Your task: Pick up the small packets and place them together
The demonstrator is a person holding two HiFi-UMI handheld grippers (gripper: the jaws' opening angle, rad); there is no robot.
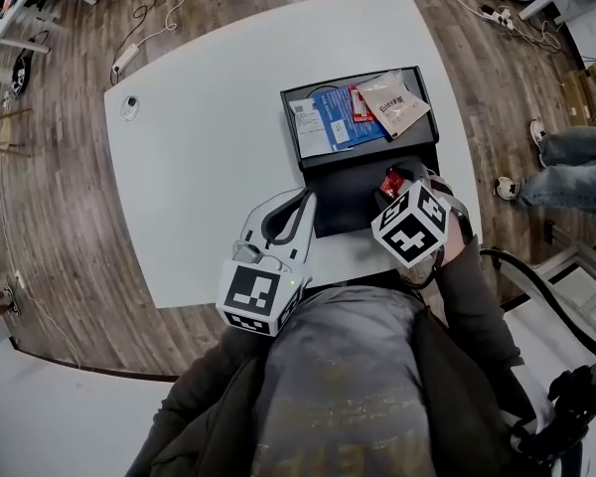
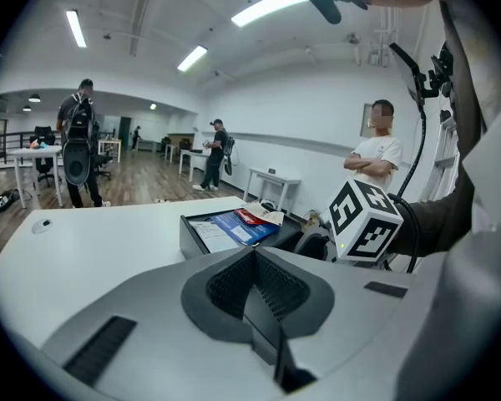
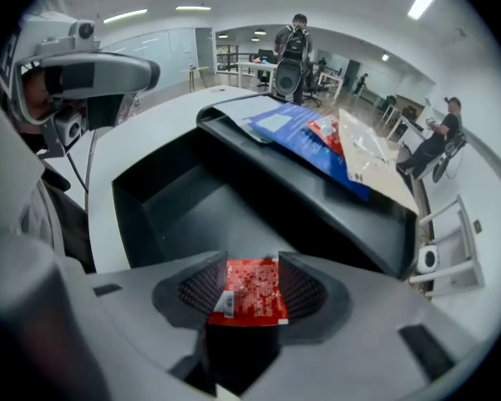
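Red packet (image 3: 250,295) lies between your right gripper's (image 3: 252,266) parted jaws, over the black tray (image 3: 192,215); your left gripper's (image 2: 255,261) jaws are together, empty. Pickup likely: clamp, then carry to the packets (image 3: 317,144) at twelve o'clock.

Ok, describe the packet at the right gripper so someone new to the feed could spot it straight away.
On the white table a black box lies open in two trays; the far tray holds a pile of blue, red and tan packets. Over the near tray the right gripper points down with a small red packet between its jaws, the only packet outside that pile.
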